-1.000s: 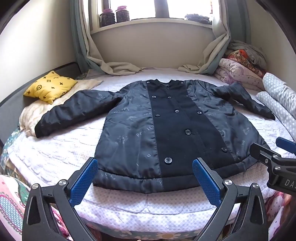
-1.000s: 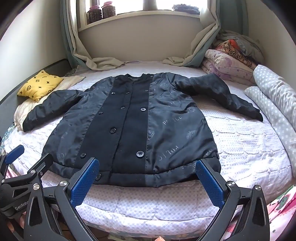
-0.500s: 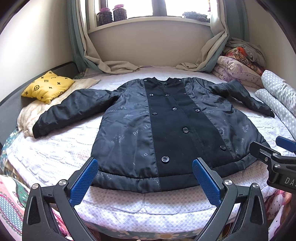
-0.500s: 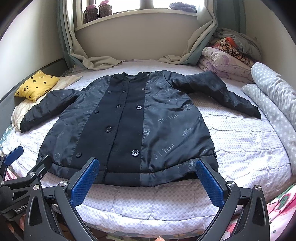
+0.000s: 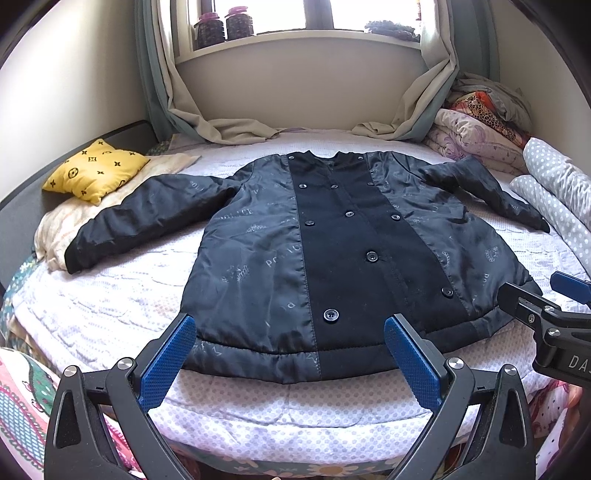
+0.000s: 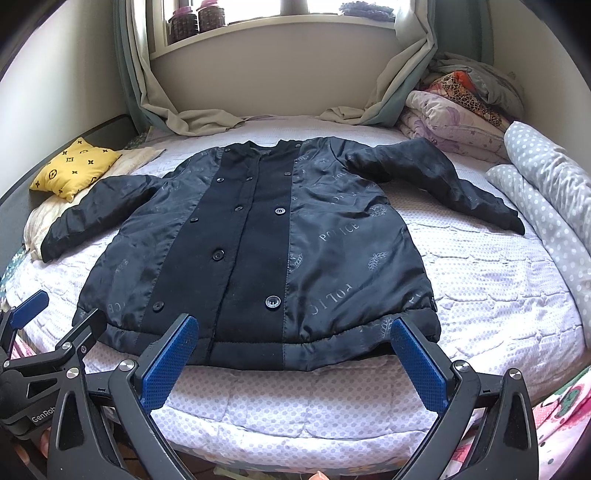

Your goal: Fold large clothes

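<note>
A large black buttoned coat (image 5: 332, 240) lies flat, front up, on the bed, both sleeves spread outwards; it also shows in the right wrist view (image 6: 266, 240). My left gripper (image 5: 290, 360) is open and empty, hovering above the coat's hem near the bed's front edge. My right gripper (image 6: 295, 363) is open and empty, also just above the hem. The right gripper shows at the right edge of the left wrist view (image 5: 546, 314). The left gripper shows at the left edge of the right wrist view (image 6: 44, 332).
The bed has a white dotted quilt (image 5: 110, 306). A yellow pillow (image 5: 96, 173) lies at the far left. Folded blankets (image 5: 480, 125) and grey dotted bedding (image 5: 554, 184) are stacked along the right. Curtains (image 5: 221, 129) drape onto the bed below a window sill with jars (image 5: 225, 26).
Both grippers have moved slightly forward towards the coat, so the hem sits closer between the fingers. Both stay open. The coat has not moved.
</note>
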The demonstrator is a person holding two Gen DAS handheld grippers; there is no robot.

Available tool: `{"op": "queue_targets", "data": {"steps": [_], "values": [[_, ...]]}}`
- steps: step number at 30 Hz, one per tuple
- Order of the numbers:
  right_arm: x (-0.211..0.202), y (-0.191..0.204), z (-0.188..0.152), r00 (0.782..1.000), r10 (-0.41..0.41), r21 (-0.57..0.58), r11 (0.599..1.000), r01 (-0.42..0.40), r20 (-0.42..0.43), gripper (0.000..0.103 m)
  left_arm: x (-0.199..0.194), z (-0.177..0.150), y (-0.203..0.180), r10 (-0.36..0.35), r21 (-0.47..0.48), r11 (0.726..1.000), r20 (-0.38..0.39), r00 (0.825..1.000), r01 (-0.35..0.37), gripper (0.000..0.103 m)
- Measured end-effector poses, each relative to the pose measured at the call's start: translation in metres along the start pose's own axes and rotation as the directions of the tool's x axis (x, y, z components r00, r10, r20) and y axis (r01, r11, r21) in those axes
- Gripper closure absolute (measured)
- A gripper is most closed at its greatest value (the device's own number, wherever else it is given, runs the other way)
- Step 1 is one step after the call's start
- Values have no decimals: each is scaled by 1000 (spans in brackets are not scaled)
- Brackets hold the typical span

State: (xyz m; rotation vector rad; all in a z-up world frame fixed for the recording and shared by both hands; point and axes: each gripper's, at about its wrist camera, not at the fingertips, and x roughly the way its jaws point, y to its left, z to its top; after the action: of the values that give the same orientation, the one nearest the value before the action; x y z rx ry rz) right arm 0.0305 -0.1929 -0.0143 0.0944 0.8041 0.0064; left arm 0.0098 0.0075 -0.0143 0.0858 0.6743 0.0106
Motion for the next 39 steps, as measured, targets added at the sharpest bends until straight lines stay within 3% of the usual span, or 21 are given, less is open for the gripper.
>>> {"op": "queue_targets", "data": {"steps": [39], "values": [[2,-3,-3,1000,4,9,1000,-4,-13,0,0,1,1,0,-2,1000,-3,1000,0,0]]}}
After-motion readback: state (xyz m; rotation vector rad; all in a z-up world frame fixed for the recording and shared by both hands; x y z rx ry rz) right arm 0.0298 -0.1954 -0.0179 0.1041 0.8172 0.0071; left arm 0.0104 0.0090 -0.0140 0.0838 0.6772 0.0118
